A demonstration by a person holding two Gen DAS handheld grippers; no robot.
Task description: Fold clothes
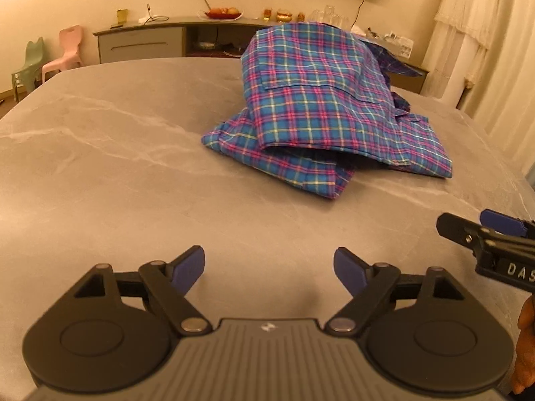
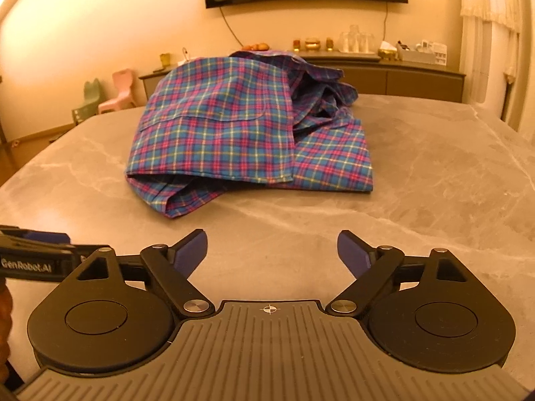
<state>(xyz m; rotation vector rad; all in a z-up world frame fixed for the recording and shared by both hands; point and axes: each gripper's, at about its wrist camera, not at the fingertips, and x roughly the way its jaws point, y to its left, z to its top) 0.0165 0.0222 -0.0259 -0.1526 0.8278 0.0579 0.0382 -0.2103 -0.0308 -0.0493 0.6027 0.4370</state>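
On grey table (image 1: 100, 167), plaid shirt (image 1: 321, 107) lying crumpled; left gripper (image 1: 269, 270) and right gripper (image 2: 271, 254) hovering short, jaws apart, empty. Best gripping opposite hem corners, spreading flat first.

Ahead of the left hand-held gripper (image 1: 269, 267), the shirt (image 1: 321, 107) is a plaid of blue crossed with pink, yellow and white lines. The table (image 1: 117, 173) beneath both is grey with pale white marble veining. Each hand-held gripper is black with blue finger pads (image 1: 190, 269); the right hand-held gripper (image 2: 271, 250) matches. Far beyond the shirt stand a pink chair (image 1: 68, 50) and a pale green chair (image 1: 31, 63).
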